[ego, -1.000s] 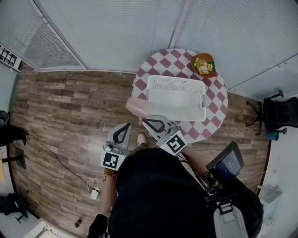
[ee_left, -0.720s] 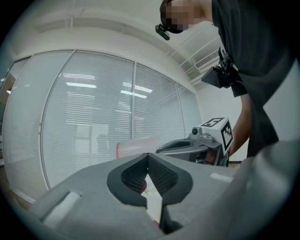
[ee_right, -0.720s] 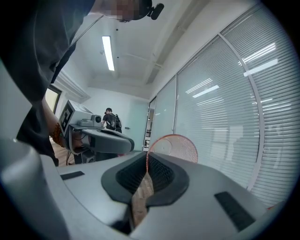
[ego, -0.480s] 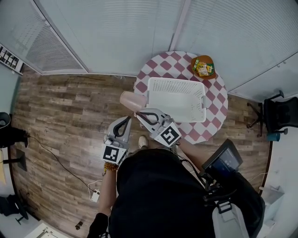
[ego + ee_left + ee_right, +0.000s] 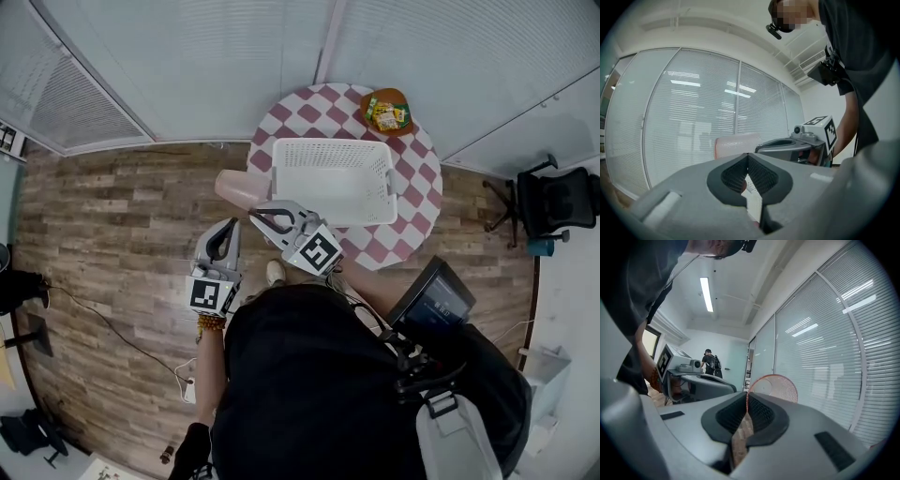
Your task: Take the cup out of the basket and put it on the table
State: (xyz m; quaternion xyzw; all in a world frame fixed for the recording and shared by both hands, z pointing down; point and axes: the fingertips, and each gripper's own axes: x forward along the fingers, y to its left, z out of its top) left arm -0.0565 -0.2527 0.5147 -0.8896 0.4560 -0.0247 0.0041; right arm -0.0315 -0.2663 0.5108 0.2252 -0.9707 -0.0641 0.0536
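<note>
A pink cup point(image 5: 239, 187) hangs on its side in the air just left of the white basket point(image 5: 328, 142), beyond the round checked table point(image 5: 412, 187) and over the wooden floor. My right gripper point(image 5: 255, 214) is shut on the cup's rim point(image 5: 773, 387), whose open mouth faces the right gripper view. My left gripper point(image 5: 228, 225) floats beside it, lower left, with its jaws shut and nothing between them. In the left gripper view the cup point(image 5: 738, 145) and the right gripper point(image 5: 797, 147) show ahead. The basket looks empty.
An orange bowl of snack packets point(image 5: 386, 111) sits at the table's far edge. Glass walls with blinds close off the back. A black office chair point(image 5: 553, 202) stands at the right. A cable and power strip point(image 5: 187, 389) lie on the floor at the lower left.
The right gripper has carried the cup a little further left, away from the basket's side. The left gripper has kept pace beside it.
</note>
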